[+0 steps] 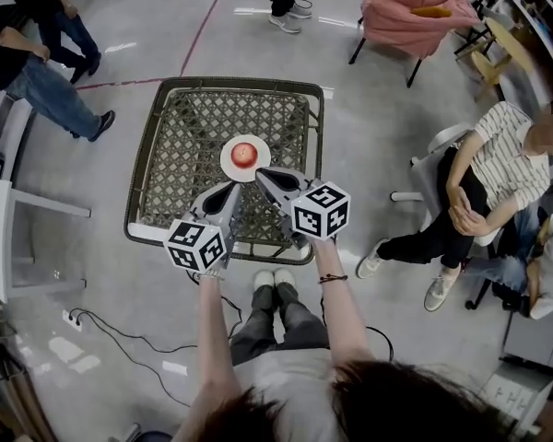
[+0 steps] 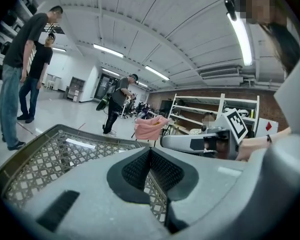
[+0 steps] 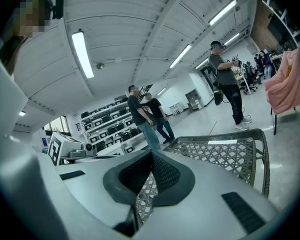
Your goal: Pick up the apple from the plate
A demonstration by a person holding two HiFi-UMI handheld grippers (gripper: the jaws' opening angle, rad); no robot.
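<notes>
A red apple [image 1: 244, 153] is seen resting on a white plate [image 1: 227, 167] near the middle of a woven table [image 1: 166, 145]. The left gripper [image 1: 231, 189] and the right gripper [image 1: 262, 175] are held side by side over the table's near half, tips pointed toward the plate. Both pairs of jaws are pressed together with nothing gripped between them, and the apple is touched by neither.
</notes>
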